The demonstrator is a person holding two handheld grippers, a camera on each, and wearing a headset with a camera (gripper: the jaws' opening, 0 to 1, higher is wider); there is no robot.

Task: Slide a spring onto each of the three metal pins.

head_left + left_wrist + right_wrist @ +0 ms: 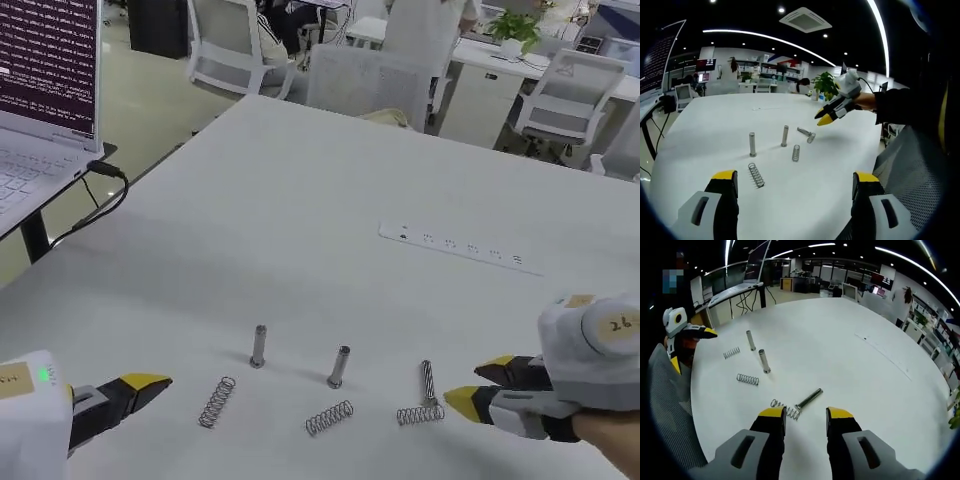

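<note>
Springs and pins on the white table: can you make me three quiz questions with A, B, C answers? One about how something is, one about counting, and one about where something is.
1. The left gripper is: A open, holding nothing; B shut on a spring; C shut on a pin.
2. How many springs lie on the table? A one; B three; C six.
3. The lying pin is nearest: A the right gripper; B the left gripper; C the table's far edge.

Answers:
1 A, its jaws stand far apart with bare table between them.
2 B, three lie loose, none on a pin.
3 A, in the right gripper view it lies just ahead of the jaws, while the other two pins stand upright.
</note>
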